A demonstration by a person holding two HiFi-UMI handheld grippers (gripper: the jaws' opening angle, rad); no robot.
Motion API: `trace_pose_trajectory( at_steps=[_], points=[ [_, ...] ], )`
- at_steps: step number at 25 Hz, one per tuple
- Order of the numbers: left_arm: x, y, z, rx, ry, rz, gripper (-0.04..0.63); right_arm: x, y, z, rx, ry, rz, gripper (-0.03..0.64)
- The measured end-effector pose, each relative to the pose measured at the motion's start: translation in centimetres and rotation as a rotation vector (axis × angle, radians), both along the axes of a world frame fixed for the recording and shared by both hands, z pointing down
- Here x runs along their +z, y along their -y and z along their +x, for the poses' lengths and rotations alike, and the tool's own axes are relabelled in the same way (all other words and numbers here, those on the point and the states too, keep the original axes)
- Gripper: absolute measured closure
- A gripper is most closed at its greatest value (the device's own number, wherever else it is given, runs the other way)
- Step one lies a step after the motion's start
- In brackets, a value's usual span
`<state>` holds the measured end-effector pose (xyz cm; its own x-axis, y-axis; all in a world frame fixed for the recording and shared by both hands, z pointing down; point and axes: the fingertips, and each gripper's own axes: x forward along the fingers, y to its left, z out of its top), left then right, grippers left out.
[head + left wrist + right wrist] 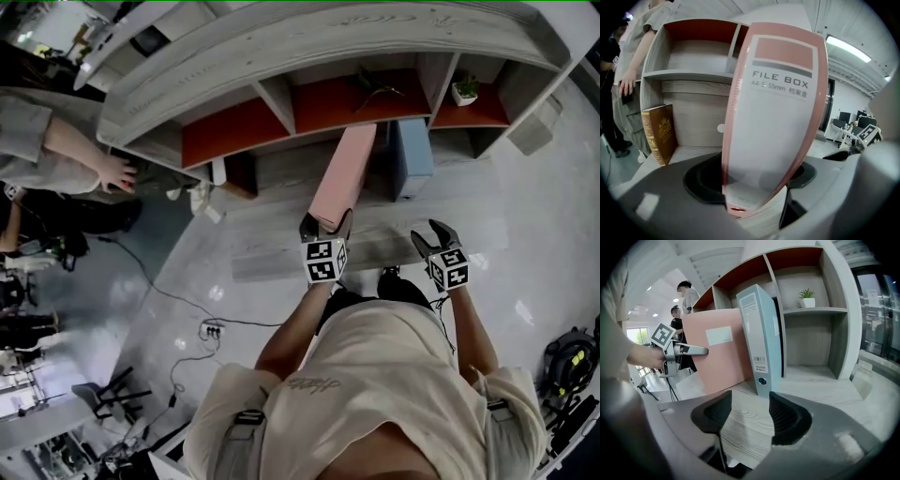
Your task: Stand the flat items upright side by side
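A pink file box [342, 178] stands on edge on the low wooden shelf board [281, 248], leaning a little, with my left gripper [325, 228] shut on its near spine. The left gripper view is filled by that spine [776, 117], printed "FILE BOX", held between the jaws [750, 183]. A blue file box [412, 155] stands upright just right of the pink one. In the right gripper view the blue box [761, 338] is in front of the pink box [719, 357]; whether they touch I cannot tell. My right gripper [433, 239] is open and empty in front of the blue box, jaws [747, 416] over bare board.
The grey shelf unit [281, 56] with red back panels rises behind the boxes. A brown book [658, 133] leans in a left compartment and a small potted plant [806, 297] sits at upper right. A person [56, 150] stands at the left. A power strip [211, 330] and cable lie on the floor.
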<state>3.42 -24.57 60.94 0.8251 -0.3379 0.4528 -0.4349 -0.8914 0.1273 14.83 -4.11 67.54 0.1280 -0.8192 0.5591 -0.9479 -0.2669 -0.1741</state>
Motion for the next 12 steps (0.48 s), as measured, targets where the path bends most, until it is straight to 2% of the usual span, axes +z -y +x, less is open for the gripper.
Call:
trace_pose_trajectory(
  at_steps=[7,12],
  points=[
    [0.1,-2.4,3.8,-0.049,0.017,0.021,0.236,1.3,-1.0,3.1,-0.001,0.005,0.025,0.367],
    [0.3,-3.6,5.7,-0.074,0.027,-0.011,0.235,2.1,-1.8,5.3,0.006,0.018,0.027,0.367]
  ],
)
